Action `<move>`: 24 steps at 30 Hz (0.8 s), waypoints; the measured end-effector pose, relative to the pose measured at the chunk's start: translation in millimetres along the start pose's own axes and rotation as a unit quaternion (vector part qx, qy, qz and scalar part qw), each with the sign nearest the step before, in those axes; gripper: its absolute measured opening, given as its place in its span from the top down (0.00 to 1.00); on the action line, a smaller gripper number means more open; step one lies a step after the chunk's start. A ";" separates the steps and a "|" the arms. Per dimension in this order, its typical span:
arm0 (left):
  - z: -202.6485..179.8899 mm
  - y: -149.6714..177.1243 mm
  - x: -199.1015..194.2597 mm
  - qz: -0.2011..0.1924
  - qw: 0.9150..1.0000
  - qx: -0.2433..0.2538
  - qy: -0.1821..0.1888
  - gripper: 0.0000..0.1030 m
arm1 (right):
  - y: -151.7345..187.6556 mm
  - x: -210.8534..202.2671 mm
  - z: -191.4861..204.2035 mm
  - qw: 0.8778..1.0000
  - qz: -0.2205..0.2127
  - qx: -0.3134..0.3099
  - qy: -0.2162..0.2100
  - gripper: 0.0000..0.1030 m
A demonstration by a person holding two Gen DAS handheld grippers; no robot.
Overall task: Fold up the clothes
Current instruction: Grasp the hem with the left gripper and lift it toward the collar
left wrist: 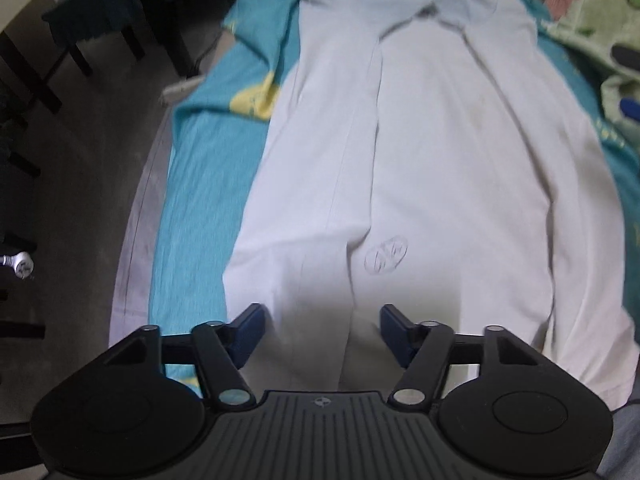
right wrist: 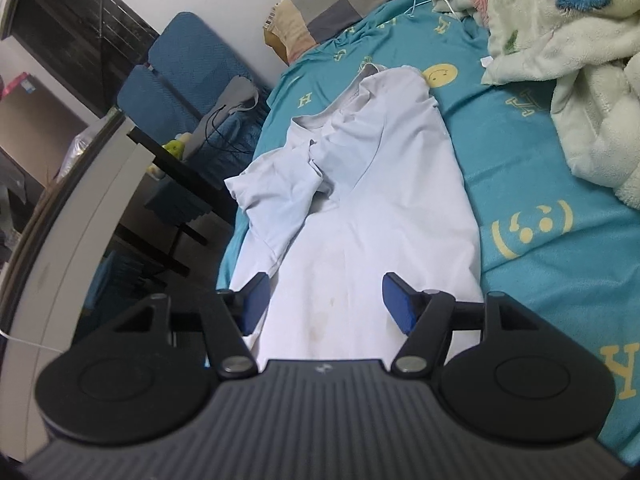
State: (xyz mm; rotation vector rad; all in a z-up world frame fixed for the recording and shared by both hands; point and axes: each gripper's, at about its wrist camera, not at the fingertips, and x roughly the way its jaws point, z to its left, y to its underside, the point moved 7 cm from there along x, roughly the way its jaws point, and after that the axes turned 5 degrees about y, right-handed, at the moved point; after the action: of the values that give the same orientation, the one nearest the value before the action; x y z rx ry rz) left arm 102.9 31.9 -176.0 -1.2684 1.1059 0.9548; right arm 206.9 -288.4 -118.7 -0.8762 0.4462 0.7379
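Fingers: both pairs of blue pads are spread wide apart and hold nothing.
Left gripper (left wrist: 322, 330): it hangs just above the near end of the white cotton T-shirt (left wrist: 400, 184), with its left pad (left wrist: 250, 330) over the shirt's left edge.
Right gripper (right wrist: 324, 300): it also hangs over the near end of the white cotton T-shirt (right wrist: 360, 208), pads wide, with cloth showing between them.
Where the shirt is: it lies on the teal bed sheet with yellow smiley faces (right wrist: 540, 184), close to the bed's left side, with the floor just beyond.
How the shirt looks: it is long and narrow, with both sides folded in. One sleeve lies bunched up near the neck. There are a few faint brown spots and soft wrinkles.
Step now: I think the sides are done and the end-to-end fold comes next.
Next move: each gripper likely needs to drop down, pinch a near corner, and carry it up to the neck.
Far right: a fluffy cream blanket (right wrist: 568, 60) sits well apart from the shirt.
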 end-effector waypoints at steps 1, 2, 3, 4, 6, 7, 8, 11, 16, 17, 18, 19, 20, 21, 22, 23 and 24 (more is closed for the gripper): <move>-0.2 1.0 1.9 0.010 1.000 0.002 -0.003 0.58 | -0.4 -0.9 -0.7 1.000 -0.001 0.000 -0.001 0.36; -1.2 1.3 1.8 0.015 1.000 0.007 -0.007 0.72 | -0.8 -1.5 -1.4 1.000 -0.002 0.000 -0.001 0.36; -2.5 1.5 0.6 0.018 1.000 0.013 -0.010 0.87 | -0.9 -2.1 -2.5 1.000 -0.002 0.001 0.001 0.36; -5.3 0.8 -3.9 0.015 1.000 0.022 -0.015 0.91 | -0.7 -2.7 -4.0 1.000 -0.002 0.002 0.004 0.36; -14.7 -1.2 -21.3 0.003 0.999 0.038 -0.013 0.95 | 0.3 -4.5 -8.3 1.000 -0.002 0.003 0.011 0.36; -20.5 -2.0 -32.0 -0.007 0.999 0.048 -0.009 0.96 | 0.3 -5.3 -10.3 1.000 -0.003 0.003 0.015 0.36; -27.9 -2.6 -44.7 -0.020 0.998 0.061 -0.003 0.96 | -0.2 -6.0 -11.7 1.000 -0.004 0.005 0.016 0.36; -52.3 2.3 -79.0 -0.057 0.993 0.099 0.028 0.96 | -1.6 -7.4 -15.1 1.000 -0.010 0.009 0.017 0.36; -78.3 25.9 -81.5 -0.064 0.988 0.119 0.073 0.97 | 1.5 1.1 -9.4 1.000 -0.002 0.013 -0.013 0.36; -79.3 30.7 -75.7 -0.060 0.988 0.119 0.074 0.97 | 2.8 6.4 -6.6 1.000 0.005 0.016 -0.026 0.36; -78.7 34.2 -70.3 -0.058 0.989 0.115 0.079 0.97 | 4.1 11.5 -3.7 0.999 0.012 0.019 -0.039 0.37; -76.6 36.3 -66.4 -0.057 0.989 0.109 0.086 0.97 | 4.7 19.7 1.2 0.998 0.020 0.022 -0.052 0.37; -73.2 37.2 -62.7 -0.057 0.989 0.101 0.093 0.97 | 3.0 30.4 8.3 0.998 0.027 0.019 -0.062 0.37; -69.3 37.8 -59.4 -0.056 0.989 0.094 0.099 0.97 | 1.2 41.4 15.4 0.997 0.034 0.016 -0.071 0.37; -64.2 37.4 -57.1 -0.055 0.989 0.086 0.107 0.97 | -0.7 52.3 22.6 0.996 0.041 0.012 -0.080 0.37; -58.3 36.3 -55.2 -0.053 0.989 0.080 0.115 0.96 | -3.8 64.2 29.9 0.995 0.046 0.004 -0.083 0.37; -53.0 35.5 -54.0 -0.052 0.988 0.075 0.123 0.96 | -8.8 77.9 36.4 0.995 0.047 -0.002 -0.087 0.37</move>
State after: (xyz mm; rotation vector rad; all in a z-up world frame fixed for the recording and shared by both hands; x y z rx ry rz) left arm 51.2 -15.2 -130.3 -1.3297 1.2646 0.6368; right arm 267.9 -231.7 -142.0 -0.7914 0.3335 0.8949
